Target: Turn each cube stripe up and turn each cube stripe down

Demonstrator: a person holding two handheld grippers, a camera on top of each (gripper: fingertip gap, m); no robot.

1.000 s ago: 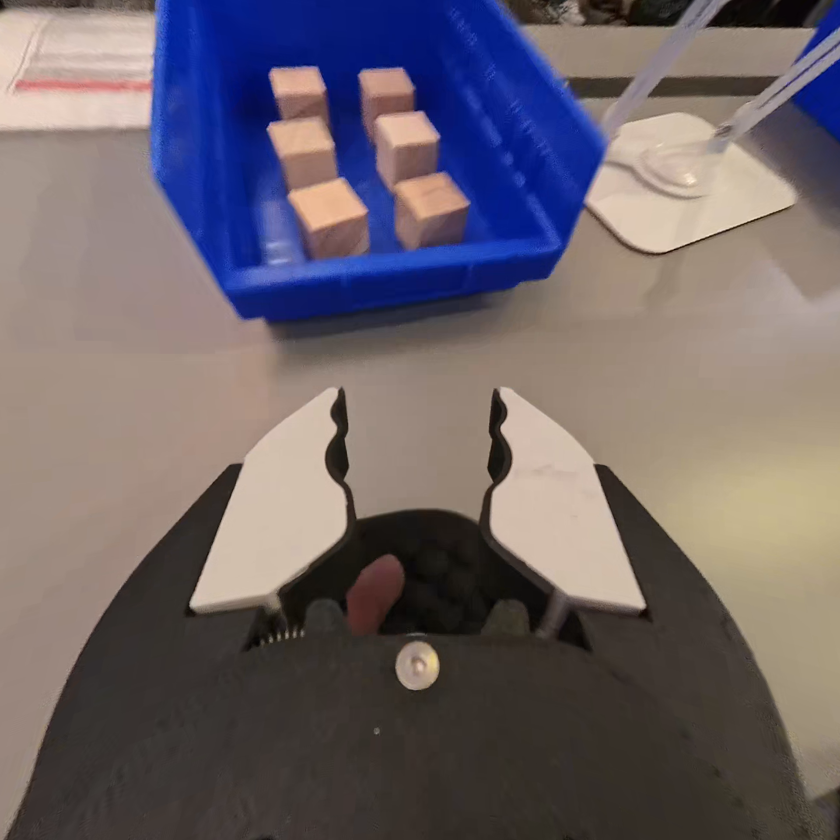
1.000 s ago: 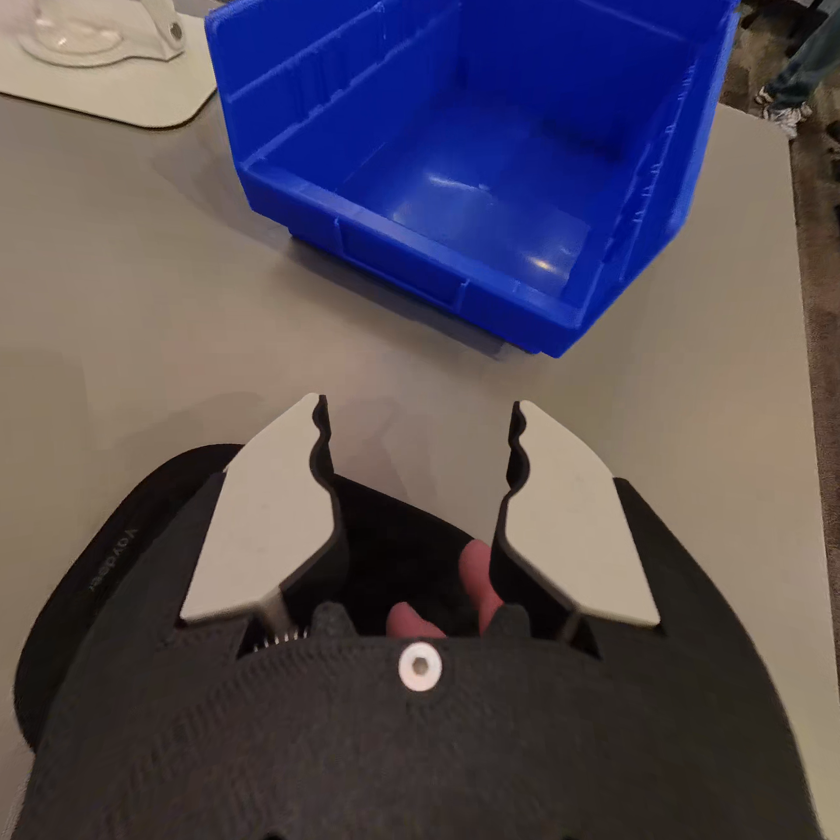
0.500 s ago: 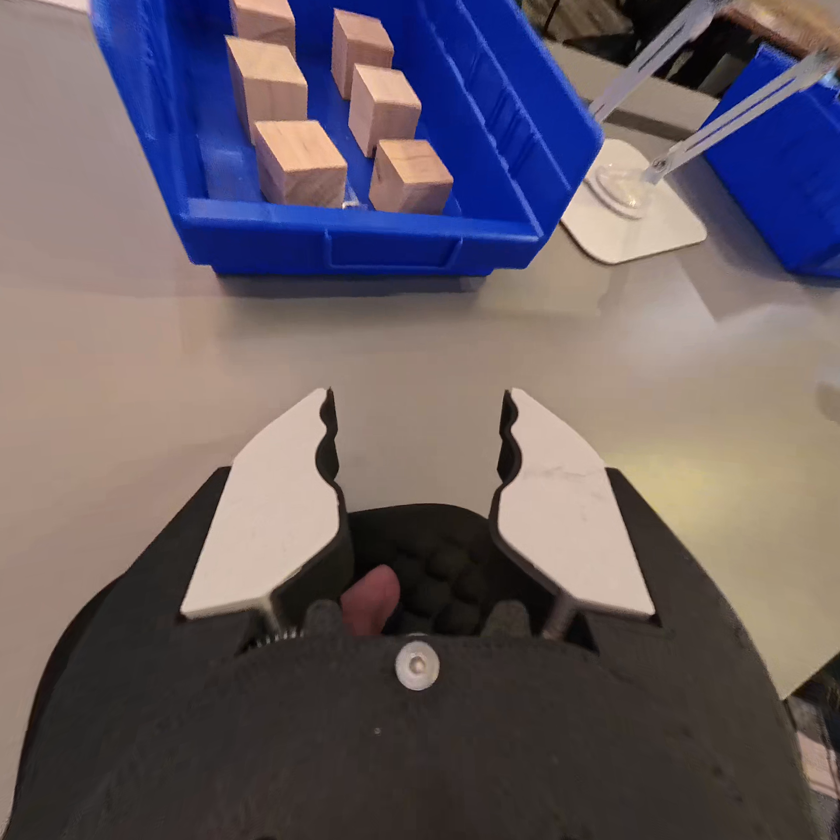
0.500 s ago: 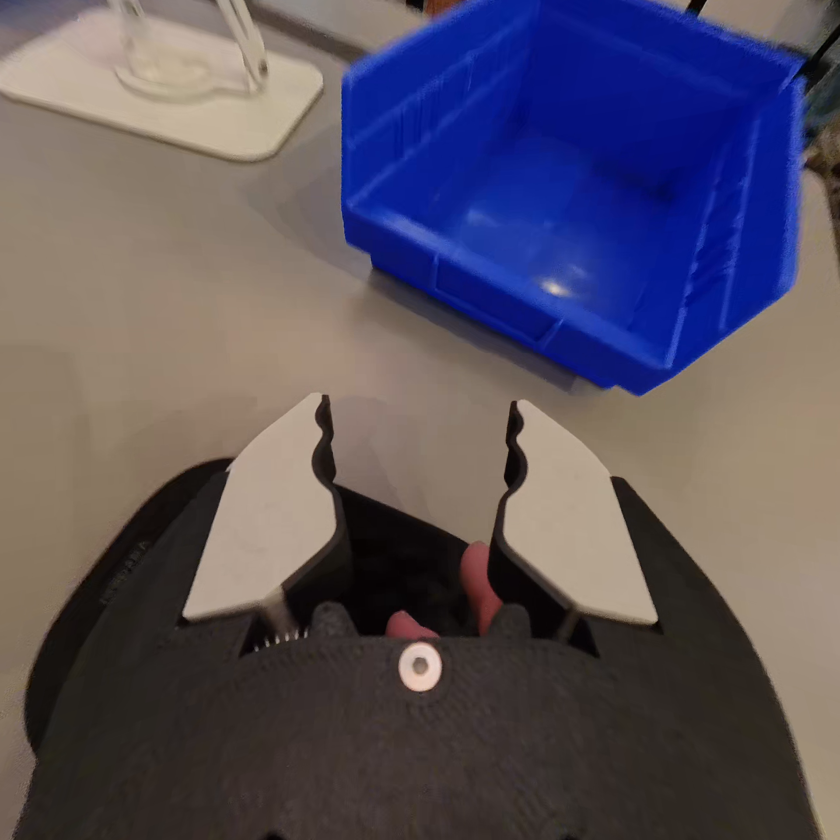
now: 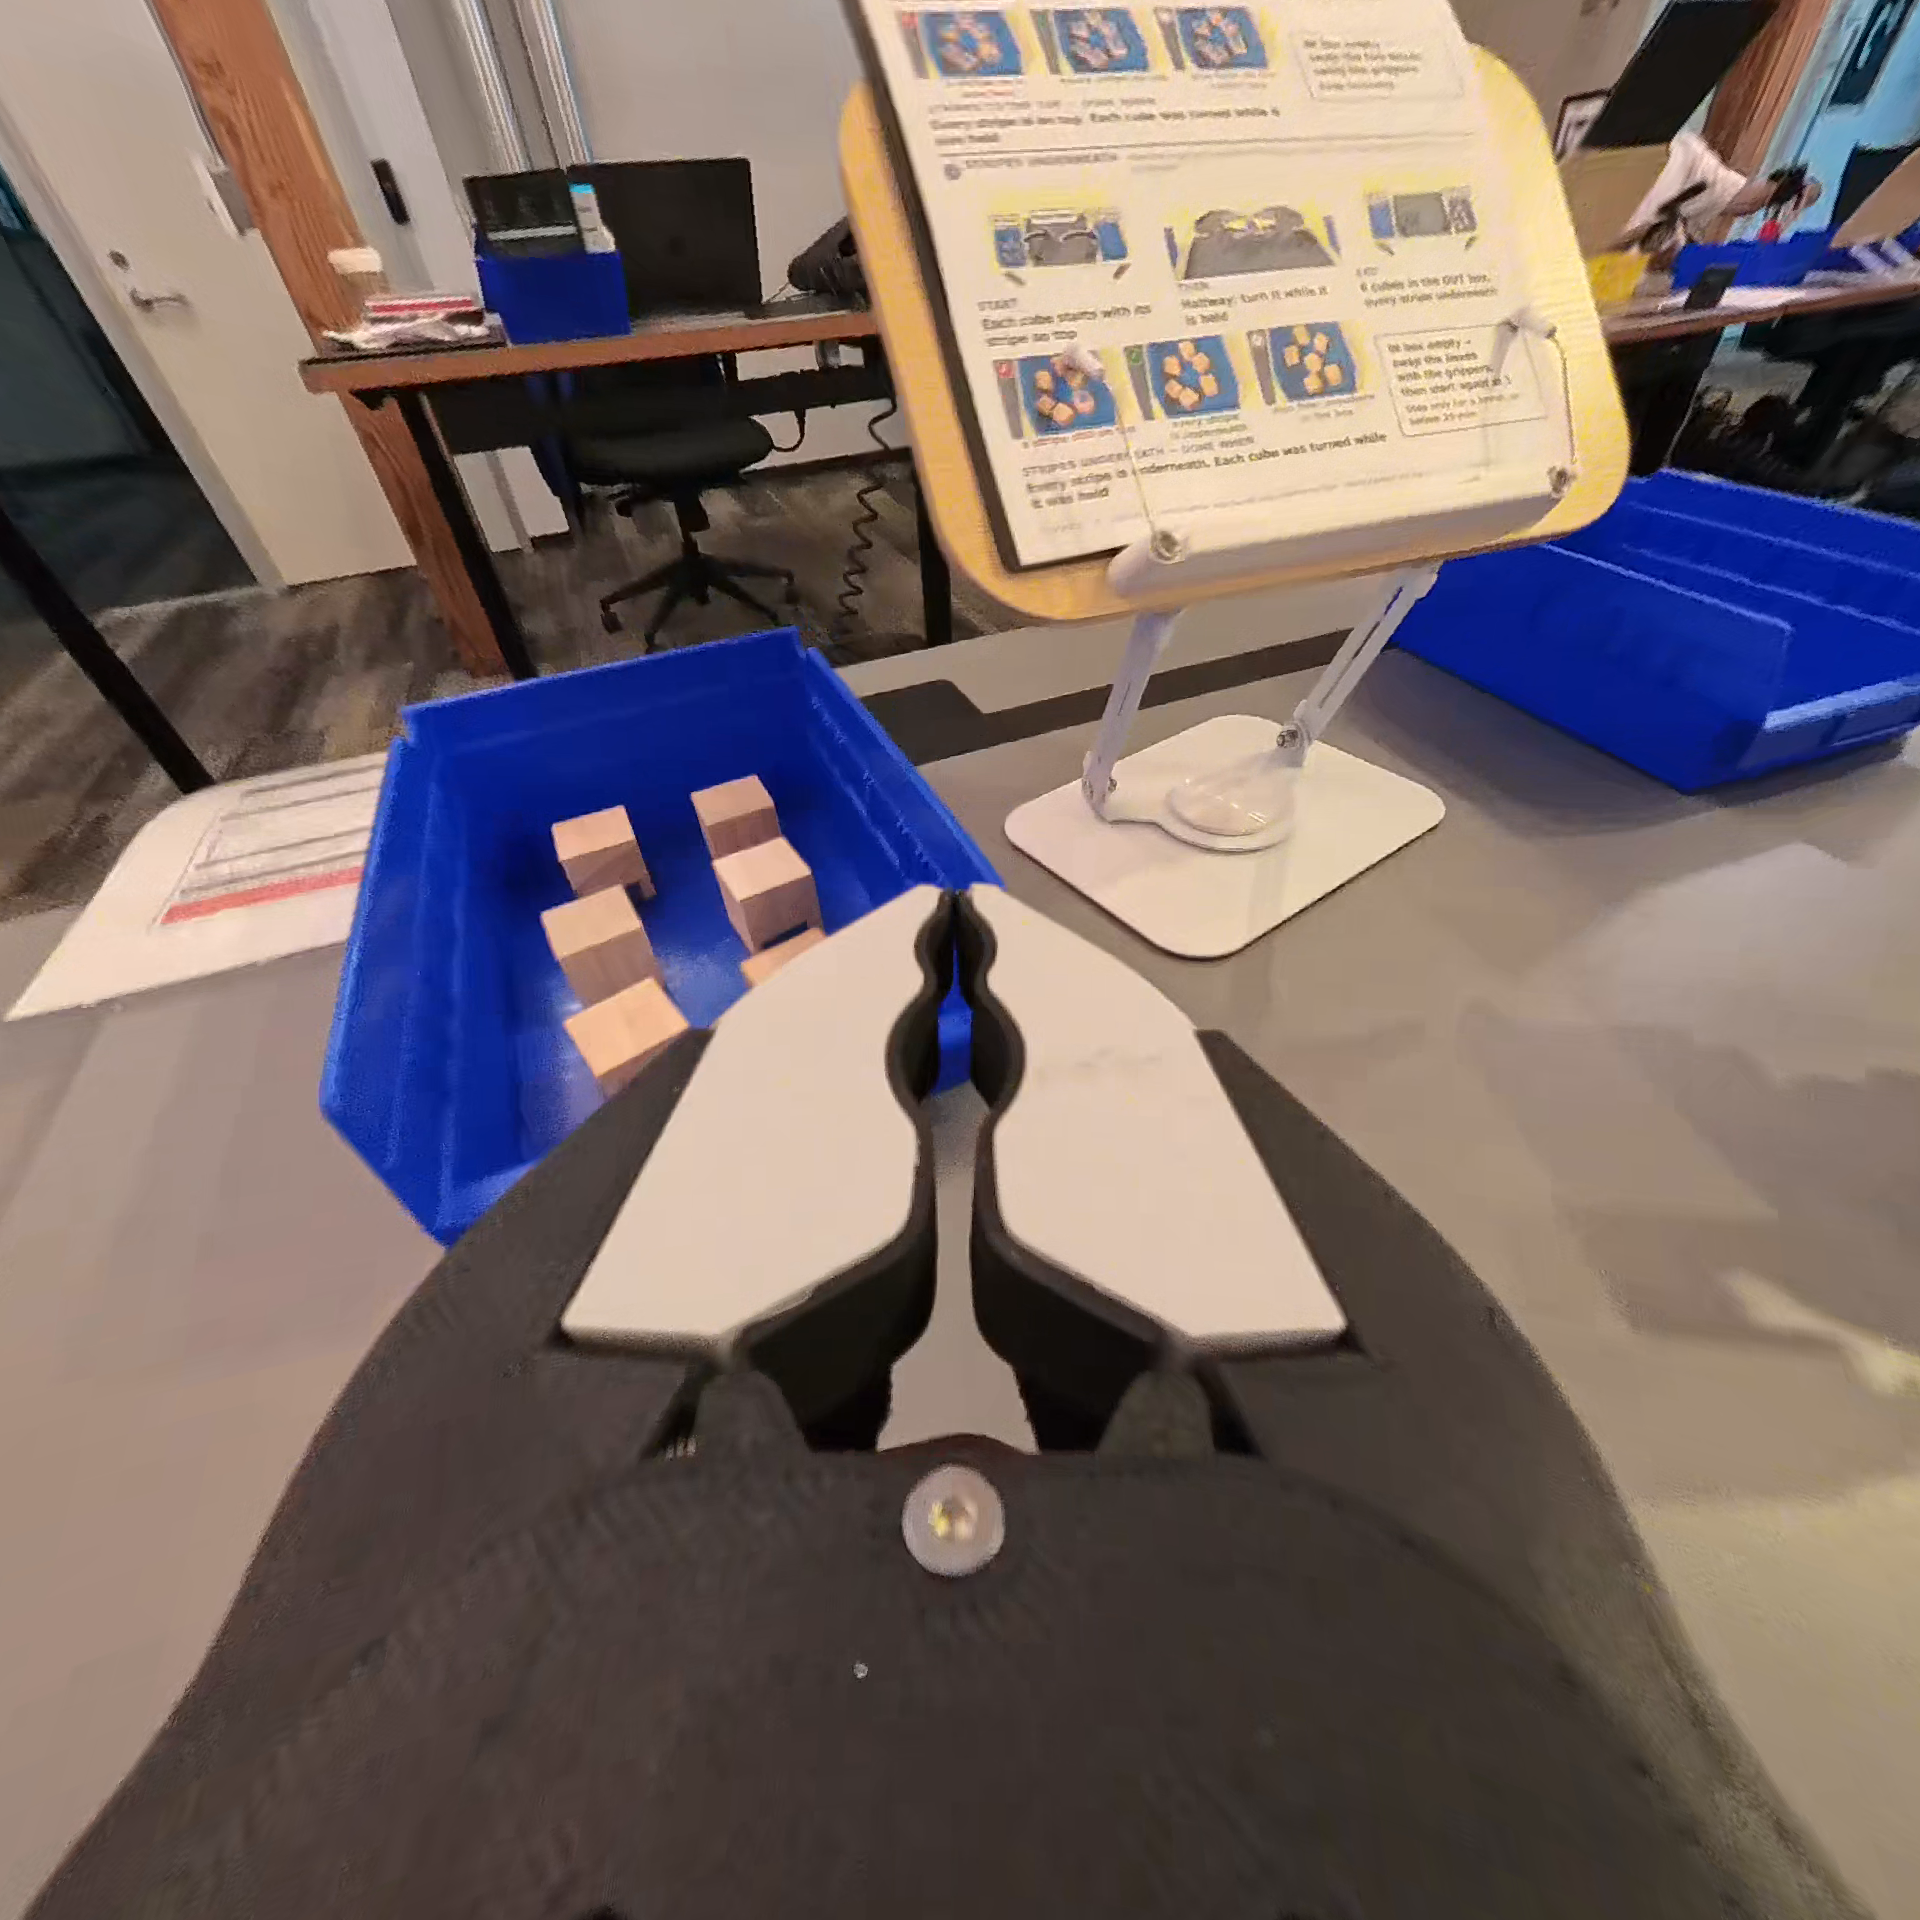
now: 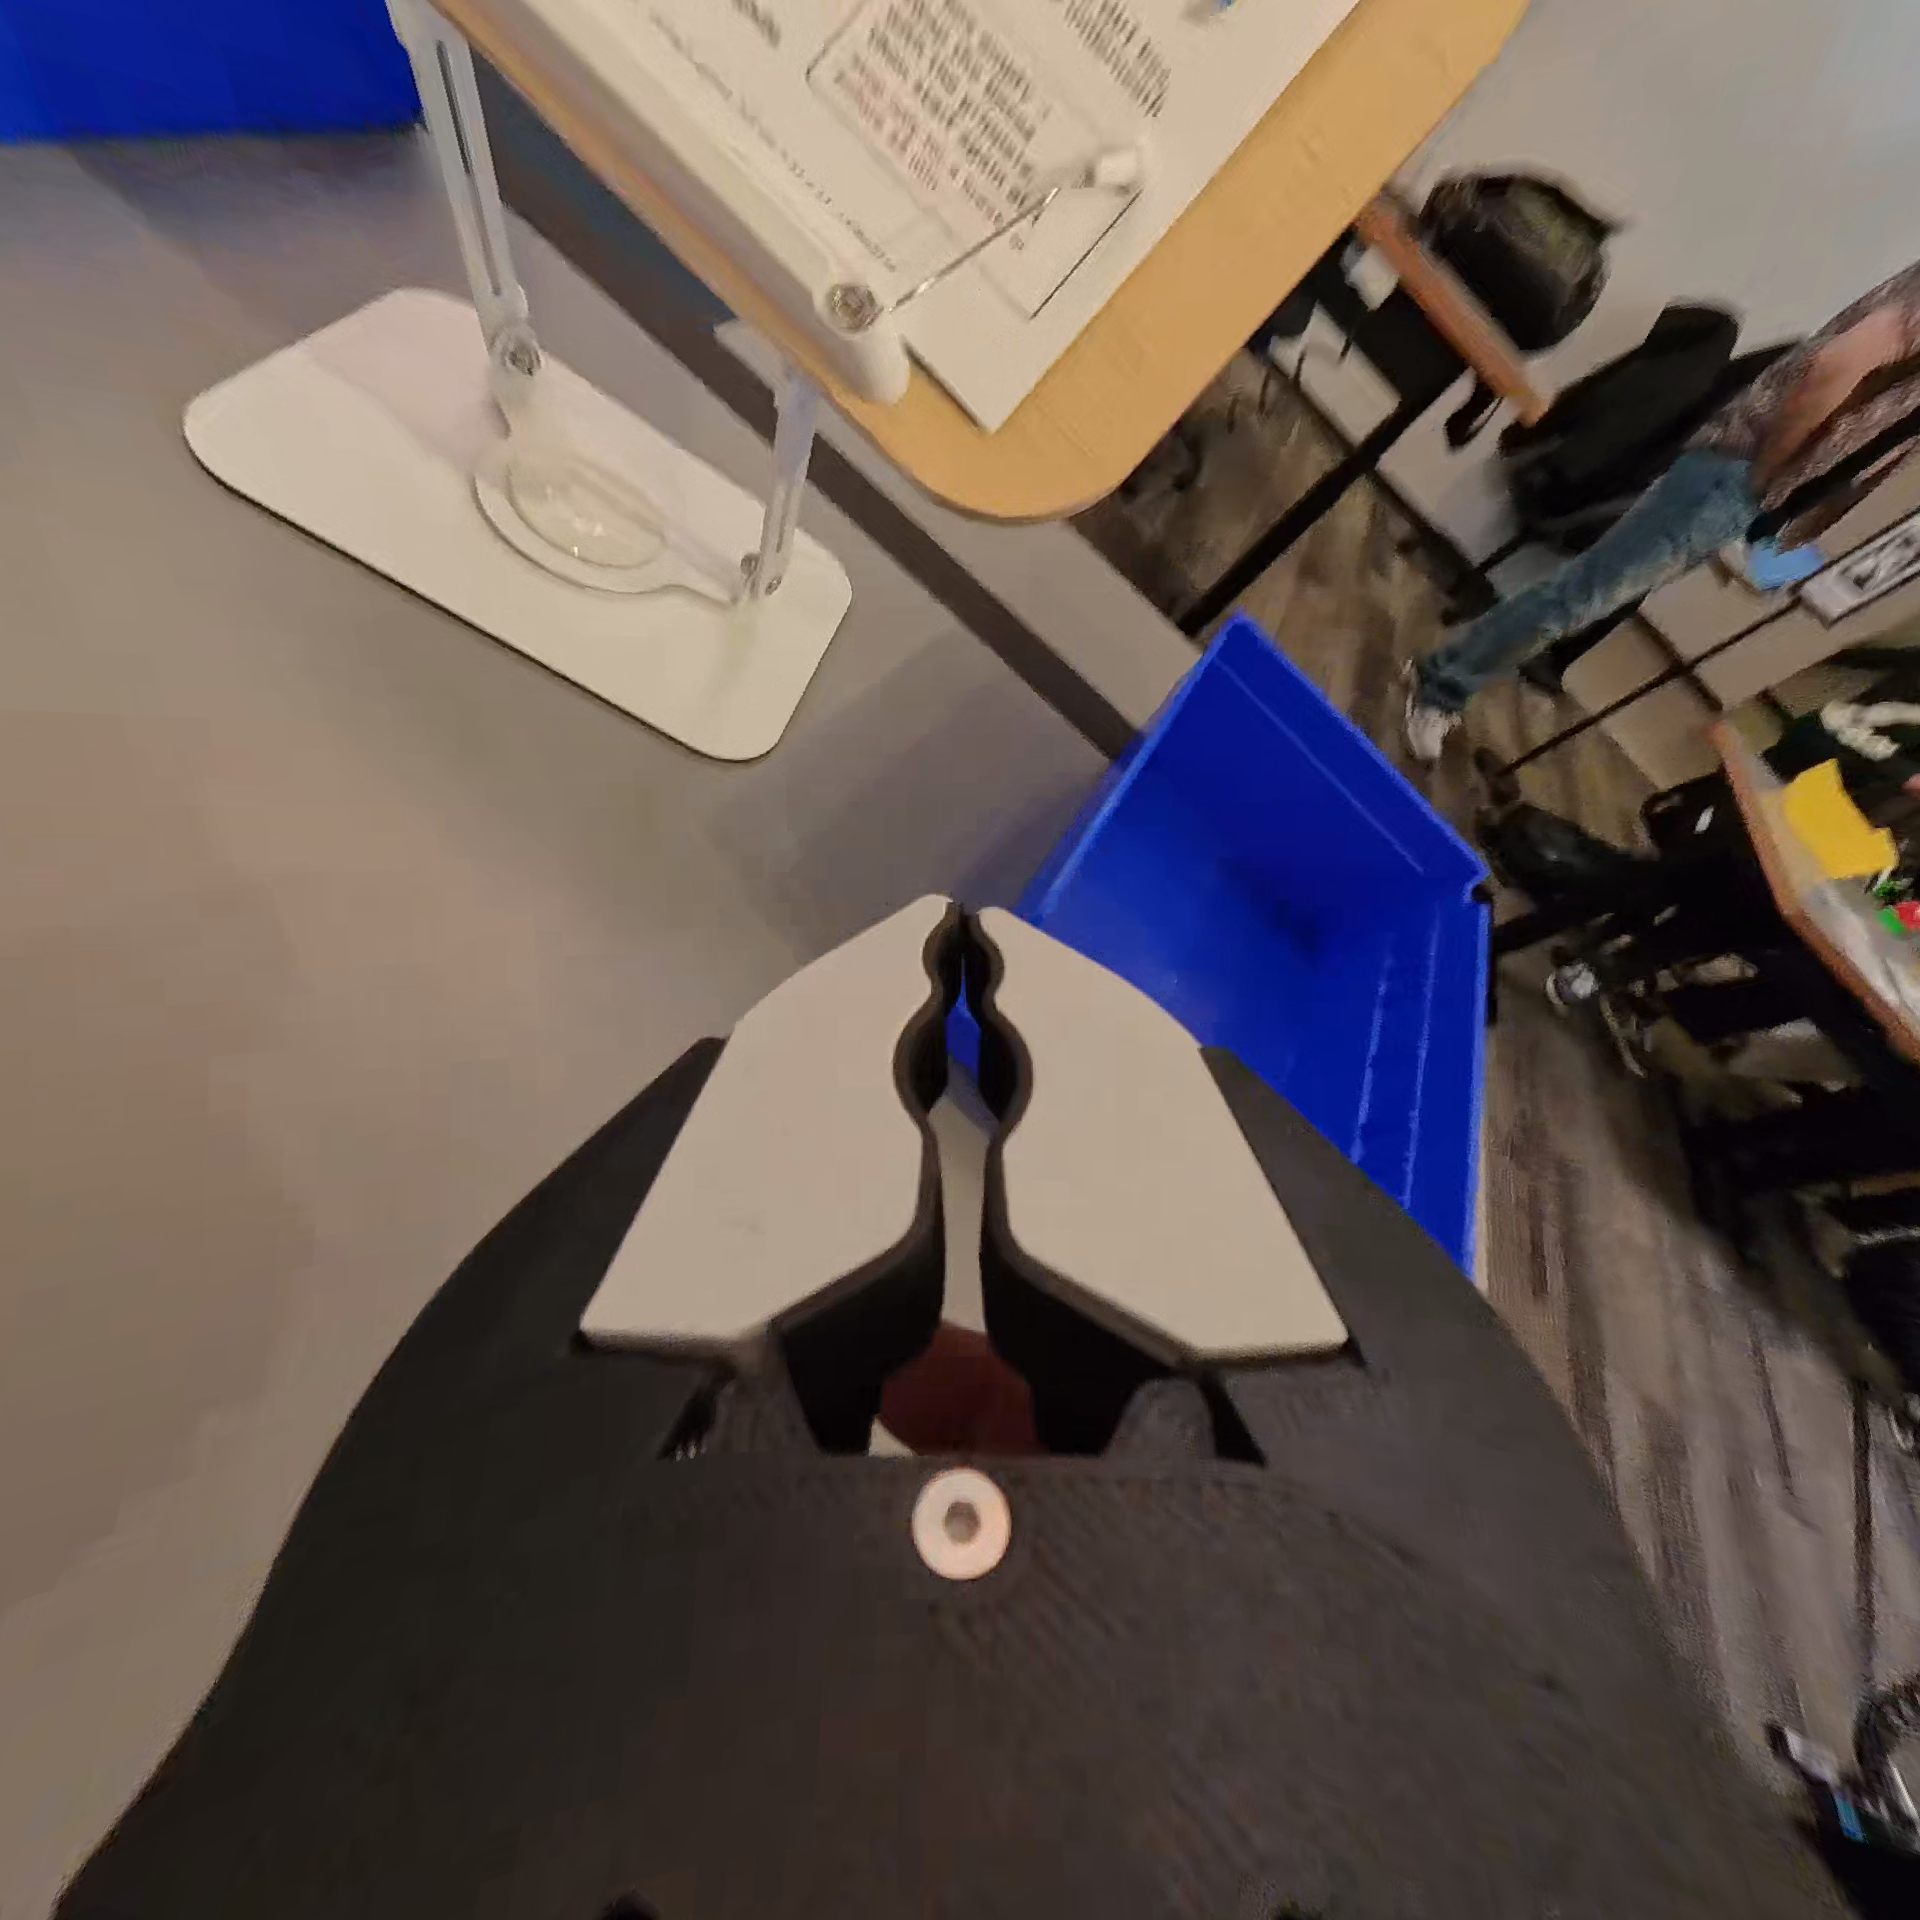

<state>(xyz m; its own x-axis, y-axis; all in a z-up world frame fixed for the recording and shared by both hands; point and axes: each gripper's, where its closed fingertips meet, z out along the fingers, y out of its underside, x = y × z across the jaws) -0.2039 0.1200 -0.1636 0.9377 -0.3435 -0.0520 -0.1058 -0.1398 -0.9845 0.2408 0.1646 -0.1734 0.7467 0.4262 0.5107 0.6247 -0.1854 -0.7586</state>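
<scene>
I had both tools raised off the bench (image 5: pixel 1558 1091) with nothing in them: the left gripper (image 5: pixel 953 914) had its fingertips together on air, and the right gripper (image 6: pixel 963 923) was likewise closed and bare. The wooden cubes (image 5: pixel 769 883) stood in two rows inside the blue bin (image 5: pixel 436 1039) at the left centre of the left wrist view, partly behind my own fingers, and I could make out no stripe on any face from there. That was my main worry: I might pick a cube and turn it the wrong way. The cubes stood close together, so opening wide between them could knock a neighbour over or pinch two at once. The document stand (image 5: pixel 1226 831) just right of the bin could catch a careless swing. The empty blue bin (image 6: pixel 1299 935) at the right centre of the right wrist view sat at the bench edge, where a nudge might push it off.
</scene>
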